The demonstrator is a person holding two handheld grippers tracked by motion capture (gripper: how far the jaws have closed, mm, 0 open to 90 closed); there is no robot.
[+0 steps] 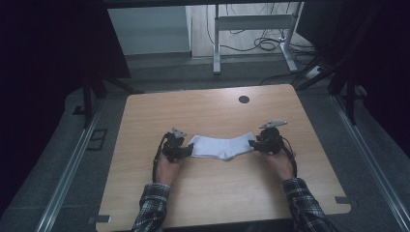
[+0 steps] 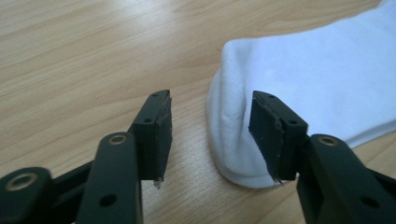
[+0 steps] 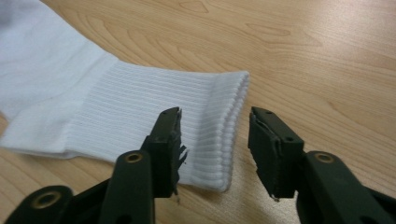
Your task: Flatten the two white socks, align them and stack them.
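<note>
A white sock (image 1: pixel 222 146) lies flat across the middle of the wooden table (image 1: pixel 203 108). My left gripper (image 1: pixel 188 151) stands at its rounded toe end, my right gripper (image 1: pixel 252 143) at its ribbed cuff end. In the left gripper view the sock's toe (image 2: pixel 317 70) bulges into the gap of my left gripper (image 2: pixel 210 109), whose jaws stand apart with neither pad pressing the cloth. In the right gripper view the ribbed cuff (image 3: pixel 140 100) lies on the wood under my right gripper (image 3: pixel 217 123). Its jaws are also apart, and the cuff edge sits loose between them.
A dark round hole (image 1: pixel 244 99) sits near the table's far edge. Beyond the table stand a metal desk frame (image 1: pixel 251 24) and floor cables (image 1: pixel 270 44). Bare wood surrounds the sock on all sides. The person's plaid sleeves (image 1: pixel 152 208) come in from the near edge.
</note>
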